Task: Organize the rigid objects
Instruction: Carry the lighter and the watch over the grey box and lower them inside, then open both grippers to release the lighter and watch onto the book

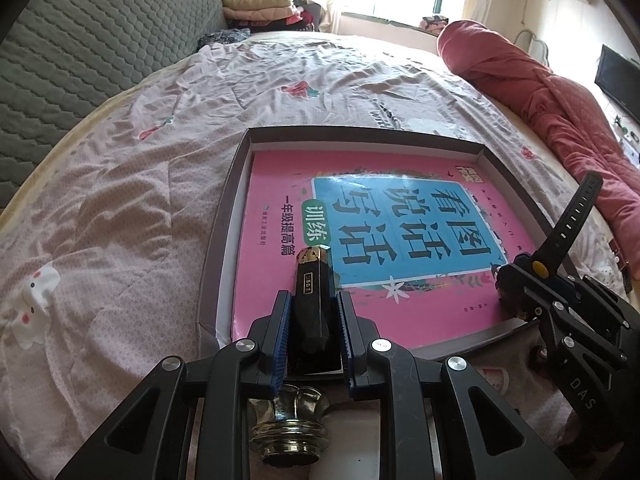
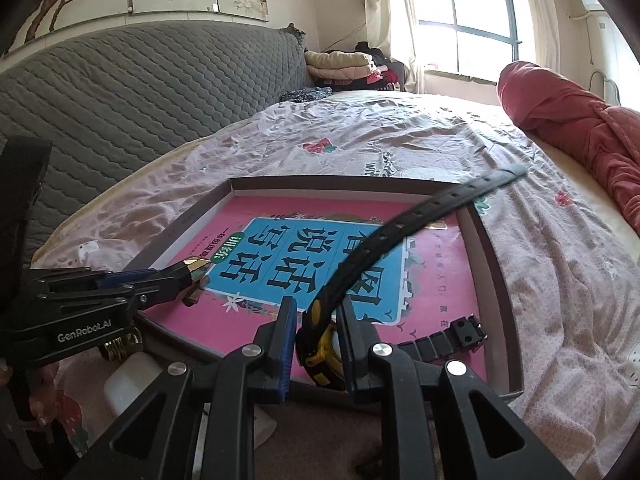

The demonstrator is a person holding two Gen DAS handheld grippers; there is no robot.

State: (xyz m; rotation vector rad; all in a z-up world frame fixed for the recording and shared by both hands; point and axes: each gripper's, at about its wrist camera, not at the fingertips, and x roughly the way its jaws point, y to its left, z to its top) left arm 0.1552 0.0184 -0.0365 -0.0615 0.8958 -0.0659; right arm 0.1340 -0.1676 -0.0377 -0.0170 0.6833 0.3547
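My left gripper [image 1: 312, 300] is shut on a black faceted stick with a gold cap [image 1: 312, 280], held low over a pink book [image 1: 420, 308]. The book lies in a shallow cardboard box [image 1: 360, 133] on the bed. In the right wrist view my right gripper [image 2: 316, 308] is shut on a black and yellow watch [image 2: 320, 344]. One strap [image 2: 420, 212] sticks up and away, and the buckle strap [image 2: 452, 336] rests on the book [image 2: 440, 272]. The right gripper [image 1: 516, 280] with the watch also appears at the book's near right corner. The left gripper [image 2: 176, 276] shows at the left.
A brass threaded fitting [image 1: 286, 428] lies just under the left gripper, outside the box's near edge. A white case [image 2: 132, 384] sits beside it. A rolled red quilt [image 1: 540, 92] lies along the bed's right side, and a grey quilted headboard [image 1: 80, 60] stands at the left.
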